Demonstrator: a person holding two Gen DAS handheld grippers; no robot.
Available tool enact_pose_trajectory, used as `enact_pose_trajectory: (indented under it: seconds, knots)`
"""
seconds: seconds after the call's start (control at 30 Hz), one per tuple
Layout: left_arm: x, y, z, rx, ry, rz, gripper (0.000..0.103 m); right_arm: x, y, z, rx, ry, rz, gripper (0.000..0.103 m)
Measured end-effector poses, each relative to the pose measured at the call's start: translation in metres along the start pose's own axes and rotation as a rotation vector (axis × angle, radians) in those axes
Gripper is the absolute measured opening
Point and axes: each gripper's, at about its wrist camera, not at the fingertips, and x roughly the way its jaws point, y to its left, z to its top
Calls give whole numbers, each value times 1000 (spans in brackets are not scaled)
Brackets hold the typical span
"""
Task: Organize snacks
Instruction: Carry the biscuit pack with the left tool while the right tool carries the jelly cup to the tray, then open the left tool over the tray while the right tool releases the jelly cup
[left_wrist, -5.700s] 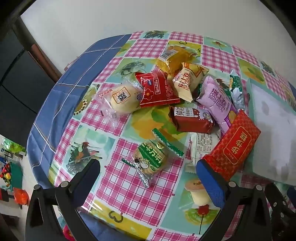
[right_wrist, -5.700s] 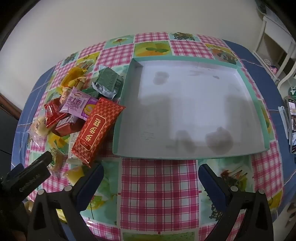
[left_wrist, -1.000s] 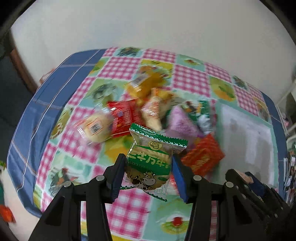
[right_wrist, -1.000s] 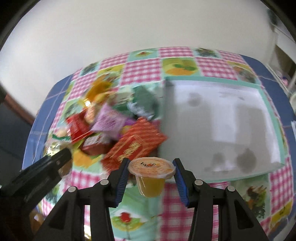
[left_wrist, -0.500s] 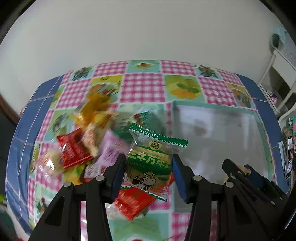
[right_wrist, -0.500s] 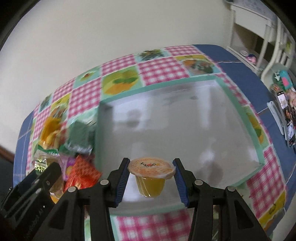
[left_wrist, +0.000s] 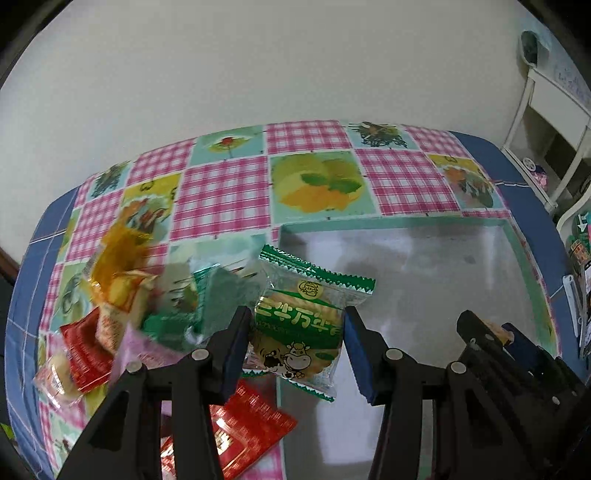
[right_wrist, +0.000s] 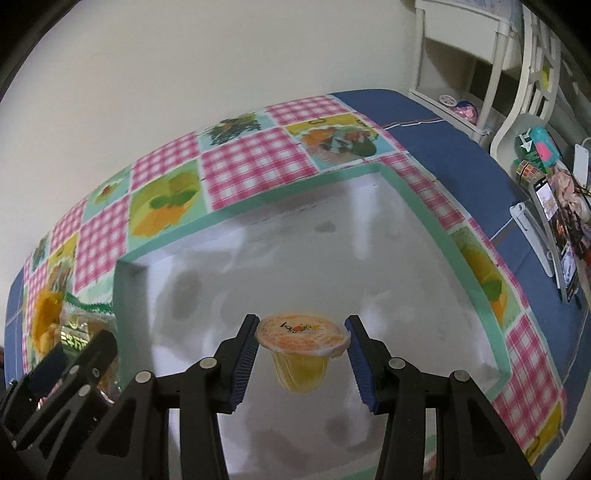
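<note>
My left gripper (left_wrist: 295, 345) is shut on a green biscuit packet (left_wrist: 301, 317) with a cartoon cow, held in the air over the left edge of the shallow box (left_wrist: 517, 240) with a teal rim and pale floor. My right gripper (right_wrist: 301, 360) is shut on an orange jelly cup (right_wrist: 303, 354), gripped at its lid rim and hanging over the box floor (right_wrist: 369, 280). The snack pile (left_wrist: 118, 295) lies left of the box: yellow, green, red and purple packets, blurred. The right gripper's body (left_wrist: 517, 369) shows at the lower right of the left wrist view.
The table wears a pink-check and fruit-print cloth (left_wrist: 221, 192) over blue. A red packet (left_wrist: 236, 428) lies under my left gripper by the box corner. A phone on a stand (right_wrist: 554, 229) and white furniture (right_wrist: 480, 44) stand to the right. A wall runs behind the table.
Both grippers have swung right from the snack pile toward the box, each carrying its snack. The jelly cup now hangs over the box floor and the biscuit packet over the box's left edge.
</note>
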Motion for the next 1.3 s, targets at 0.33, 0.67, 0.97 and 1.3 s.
enact_pose_trajectory:
  seconds: [0.33, 0.67, 0.97, 1.3]
  knots:
    - [29, -7, 13, -9, 1, -48, 52, 26, -6, 18, 20, -10, -20, 51]
    - [28, -10, 16, 8, -10, -70, 63, 32, -4, 24, 12, -3, -18, 52]
    - [5, 10, 14, -48, 7, -61, 82, 9, -7, 22, 18, -12, 0, 71]
    - [-24, 46, -9, -131, 19, 21, 93, -13, -10, 2, 26, 19, 49, 92]
